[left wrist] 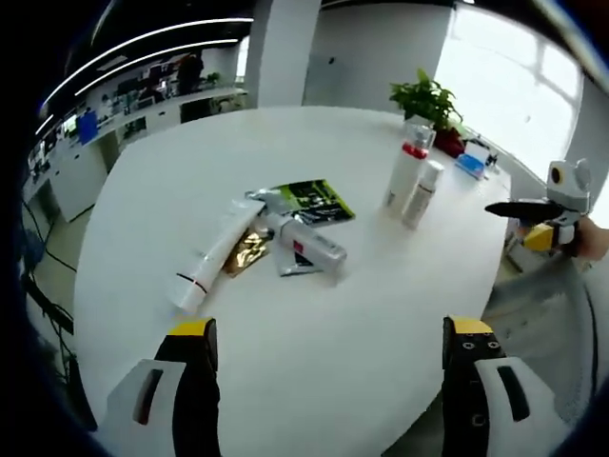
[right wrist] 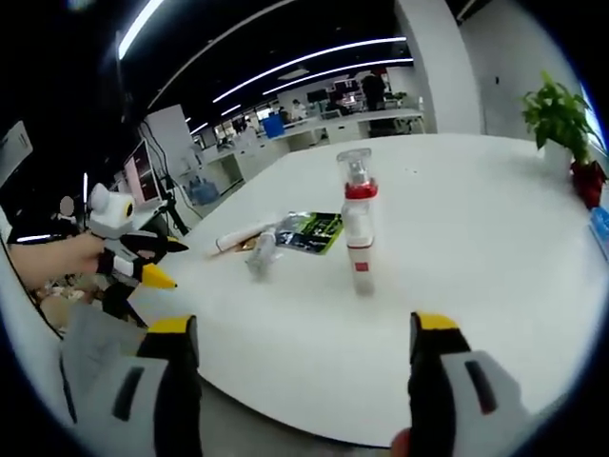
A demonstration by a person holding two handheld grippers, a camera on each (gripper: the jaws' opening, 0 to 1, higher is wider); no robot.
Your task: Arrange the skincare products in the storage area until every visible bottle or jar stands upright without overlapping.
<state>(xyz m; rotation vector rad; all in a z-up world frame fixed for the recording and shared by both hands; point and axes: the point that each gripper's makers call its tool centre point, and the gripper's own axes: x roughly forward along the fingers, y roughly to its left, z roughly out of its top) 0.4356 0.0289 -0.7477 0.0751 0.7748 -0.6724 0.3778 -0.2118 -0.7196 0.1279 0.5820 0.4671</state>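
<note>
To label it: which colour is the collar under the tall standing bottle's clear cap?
Red, clearest in the right gripper view: tall bottle.

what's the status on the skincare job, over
Left gripper and right gripper open, empty. Two bottles upright; tubes lying flat beside sachets. Path clear.

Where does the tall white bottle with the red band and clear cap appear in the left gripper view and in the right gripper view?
Left gripper view: the red-banded bottle stands upright, upper right of centre, beside a smaller white bottle.
Right gripper view: the same bottle stands upright near the centre.
Shared landmark: the potted plant, behind the bottle in the left gripper view, at the right edge in the right gripper view.
</note>
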